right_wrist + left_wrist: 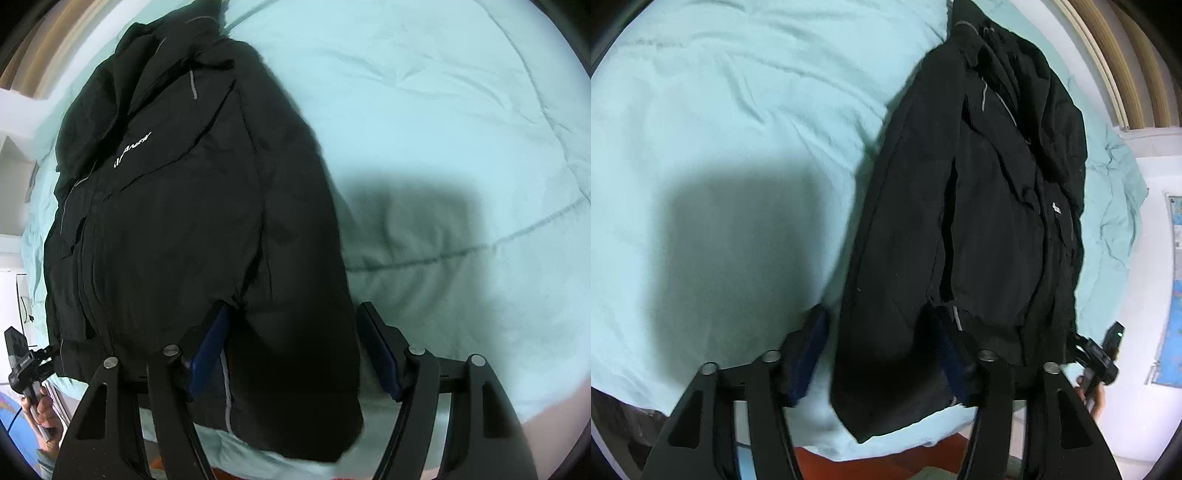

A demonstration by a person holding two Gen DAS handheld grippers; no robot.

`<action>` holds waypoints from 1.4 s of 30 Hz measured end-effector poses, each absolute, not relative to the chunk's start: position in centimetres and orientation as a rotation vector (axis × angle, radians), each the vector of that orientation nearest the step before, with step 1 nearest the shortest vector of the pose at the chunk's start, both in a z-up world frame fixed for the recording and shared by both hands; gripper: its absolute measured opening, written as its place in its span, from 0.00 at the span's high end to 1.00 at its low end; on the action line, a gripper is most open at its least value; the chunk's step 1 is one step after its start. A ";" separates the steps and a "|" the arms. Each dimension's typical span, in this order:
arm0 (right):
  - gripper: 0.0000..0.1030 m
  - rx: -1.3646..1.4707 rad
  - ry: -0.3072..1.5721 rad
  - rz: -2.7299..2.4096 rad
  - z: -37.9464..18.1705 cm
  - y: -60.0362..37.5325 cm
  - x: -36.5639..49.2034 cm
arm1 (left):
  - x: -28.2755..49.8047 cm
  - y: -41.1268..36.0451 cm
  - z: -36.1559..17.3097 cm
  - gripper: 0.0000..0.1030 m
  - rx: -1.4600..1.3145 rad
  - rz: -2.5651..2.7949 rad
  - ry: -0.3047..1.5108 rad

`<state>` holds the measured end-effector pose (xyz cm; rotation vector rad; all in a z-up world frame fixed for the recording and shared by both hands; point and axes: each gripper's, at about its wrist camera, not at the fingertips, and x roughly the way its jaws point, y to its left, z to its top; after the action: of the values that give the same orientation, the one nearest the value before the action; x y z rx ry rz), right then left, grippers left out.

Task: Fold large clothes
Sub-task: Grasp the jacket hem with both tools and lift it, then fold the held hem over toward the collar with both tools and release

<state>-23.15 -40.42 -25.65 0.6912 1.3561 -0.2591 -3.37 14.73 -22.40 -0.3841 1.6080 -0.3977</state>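
A large black jacket (982, 206) with grey trim and a small white logo lies lengthwise on a light teal bed cover (738, 129), partly folded along its length. My left gripper (882, 354) is open, its blue-padded fingers (809, 354) straddling the jacket's near hem and one sleeve. In the right wrist view the same jacket (184, 221) fills the left half. My right gripper (295, 354) is open, its fingers (380, 354) straddling the near sleeve end at the hem. Neither gripper pinches the cloth.
The teal bed cover (461, 129) spreads wide beside the jacket. A wooden headboard (1123, 66) and white wall lie beyond the bed. The near bed edge drops to a reddish floor (886, 461). The other hand-held gripper shows at each frame's edge (22, 362).
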 end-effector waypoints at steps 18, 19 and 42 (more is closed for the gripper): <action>0.54 0.698 1.400 -0.078 -26.2 -37.2 -21.5 | -3.3 10.1 -20.7 0.76 -0.333 -0.533 1.525; 0.63 0.697 1.381 -0.079 -25.7 -37.1 -21.4 | -3.2 10.3 -20.2 0.80 -0.322 -0.538 1.507; 0.83 0.706 0.922 -0.031 -5.8 -47.2 -3.2 | 17.7 3.2 -3.6 0.84 -0.431 -0.628 1.022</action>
<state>-3.24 -47.18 -5.76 0.7058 0.9224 -0.0311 17.73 3.23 -3.64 -0.4307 1.0215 -0.6279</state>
